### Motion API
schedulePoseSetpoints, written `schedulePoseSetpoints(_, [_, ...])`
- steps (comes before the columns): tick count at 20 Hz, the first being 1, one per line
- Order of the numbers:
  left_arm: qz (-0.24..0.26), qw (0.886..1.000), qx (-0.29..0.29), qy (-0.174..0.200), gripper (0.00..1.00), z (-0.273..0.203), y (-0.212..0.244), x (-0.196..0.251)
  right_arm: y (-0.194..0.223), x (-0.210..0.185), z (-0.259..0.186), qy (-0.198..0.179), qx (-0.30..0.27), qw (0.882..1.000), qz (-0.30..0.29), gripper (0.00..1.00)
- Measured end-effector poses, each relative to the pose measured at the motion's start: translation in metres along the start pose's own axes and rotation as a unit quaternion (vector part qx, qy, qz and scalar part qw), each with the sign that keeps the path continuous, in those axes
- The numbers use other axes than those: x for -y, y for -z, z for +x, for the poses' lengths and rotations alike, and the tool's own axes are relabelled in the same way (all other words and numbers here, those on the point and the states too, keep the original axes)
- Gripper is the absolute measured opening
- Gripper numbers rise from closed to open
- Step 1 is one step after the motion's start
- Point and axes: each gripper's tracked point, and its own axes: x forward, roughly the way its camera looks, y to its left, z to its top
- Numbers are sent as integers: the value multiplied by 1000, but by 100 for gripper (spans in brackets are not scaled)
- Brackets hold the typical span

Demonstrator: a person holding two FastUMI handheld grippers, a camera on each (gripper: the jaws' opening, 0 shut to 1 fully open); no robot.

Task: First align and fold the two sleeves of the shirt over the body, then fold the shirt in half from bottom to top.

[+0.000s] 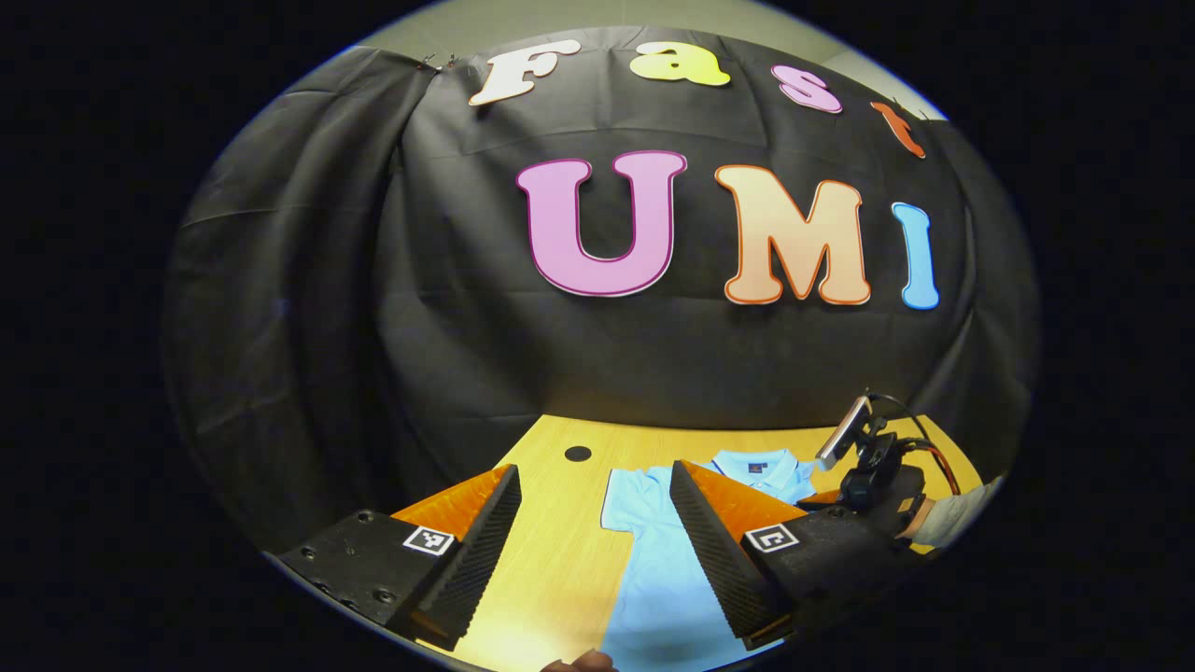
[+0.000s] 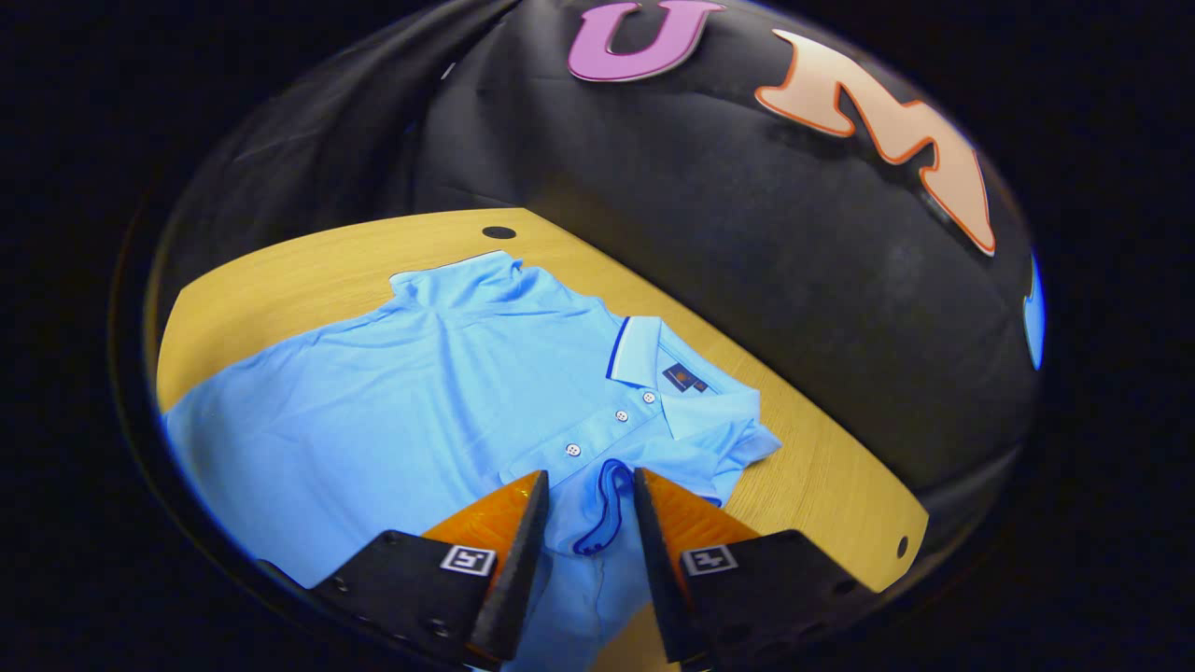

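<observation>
On the left, the left gripper is held above the tabletop with its jaws spread wide and nothing between them; the light blue shirt lies flat and face up on the wood, collar toward the booth wall. Farther right, the right gripper is seen with the right sleeve, its dark-trimmed cuff folded in toward the chest, lying between jaws partly apart; whether the fabric is pinched cannot be told. For a clean fold, the sleeve should be laid straight across the body with its edge square to the side seam, then released without dragging the cloth. The hem is cut off in both views, and the left sleeve is partly hidden by a finger.
</observation>
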Motion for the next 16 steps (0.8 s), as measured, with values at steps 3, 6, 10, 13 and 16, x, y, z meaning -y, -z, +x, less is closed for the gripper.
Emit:
schedulePoseSetpoints(3, [9, 999, -13, 30, 96, 16, 17, -1, -22, 15, -21, 12, 26, 994, 104, 100])
schedulePoseSetpoints(6, [21, 996, -27, 80, 96, 48, 30, 4, -33, 45, -58, 48, 49, 981, 179, 100])
schedulePoseSetpoints(10, [57, 989, -53, 126, 97, 101, 52, 2, -20, 75, -112, 99, 59, 969, 220, 100])
schedulePoseSetpoints(13, [89, 980, -82, 159, 97, 142, 79, 9, 10, 81, -149, 135, 40, 965, 222, 99])
schedulePoseSetpoints(16, [117, 966, -116, 198, 98, 177, 112, 23, 45, 77, -172, 163, 8, 959, 232, 100])
